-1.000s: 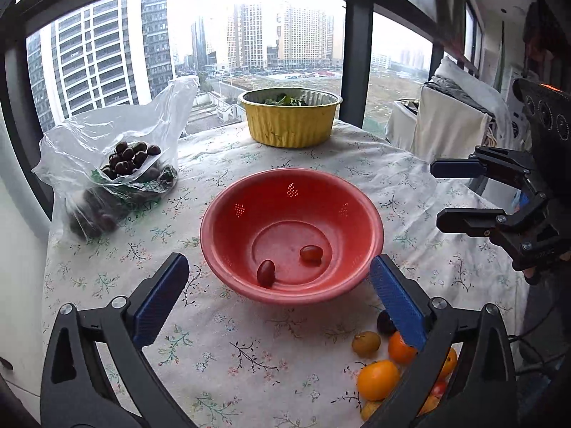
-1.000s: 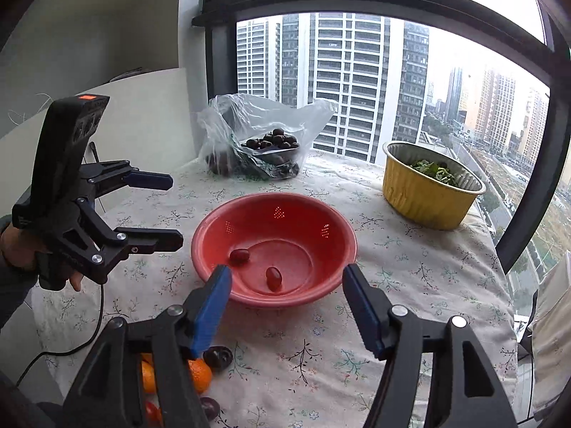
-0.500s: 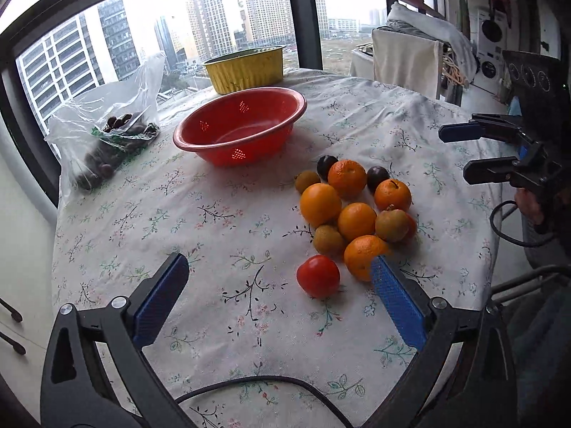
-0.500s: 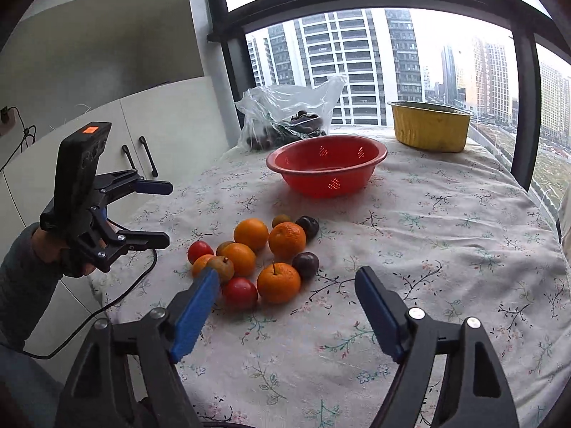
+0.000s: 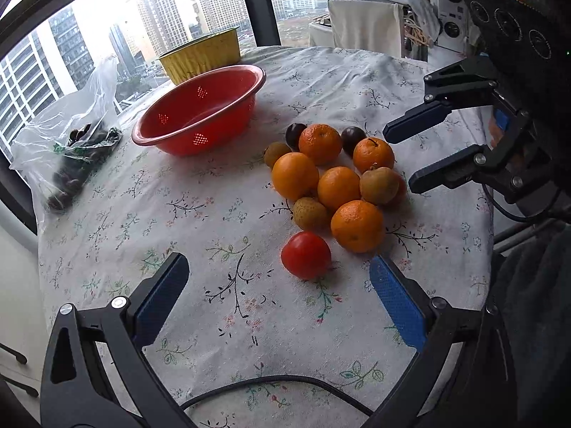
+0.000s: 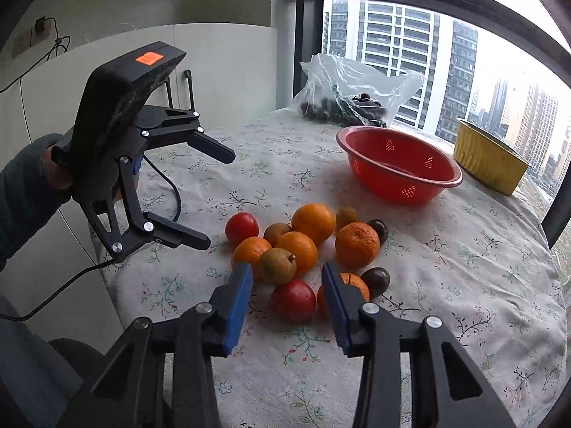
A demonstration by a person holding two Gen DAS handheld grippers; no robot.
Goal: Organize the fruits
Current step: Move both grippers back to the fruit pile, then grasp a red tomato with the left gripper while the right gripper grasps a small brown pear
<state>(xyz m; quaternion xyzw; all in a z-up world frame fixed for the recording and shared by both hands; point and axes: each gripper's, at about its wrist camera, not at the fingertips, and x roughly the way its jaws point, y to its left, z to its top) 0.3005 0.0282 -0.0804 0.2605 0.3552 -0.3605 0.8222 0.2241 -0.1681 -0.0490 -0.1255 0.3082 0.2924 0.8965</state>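
Note:
A pile of fruit lies on the flowered tablecloth [image 5: 221, 192]: several oranges [image 5: 294, 175], brownish fruits [image 5: 379, 185], dark plums [image 5: 352, 136] and a red tomato [image 5: 305, 254]. The red colander bowl [image 5: 200, 110] stands behind the pile. My left gripper [image 5: 278, 296] is open, just in front of the tomato. My right gripper [image 6: 285, 306] is open, its jaws either side of a second red tomato [image 6: 293, 300] at the near edge of the pile. The right gripper also shows in the left wrist view [image 5: 410, 157], and the left gripper in the right wrist view [image 6: 214, 199].
A clear plastic bag of dark fruit [image 5: 71, 149] lies at the table's far left by the window. A yellow foil bowl [image 5: 201, 55] stands behind the red bowl. A black cable [image 5: 278, 385] runs along the near table edge. Draped cloth [image 5: 364, 28] hangs beyond the table.
Both grippers have pulled back from above the red bowl and swung to the fruit pile. The right gripper has narrowed and moved in around a red tomato.

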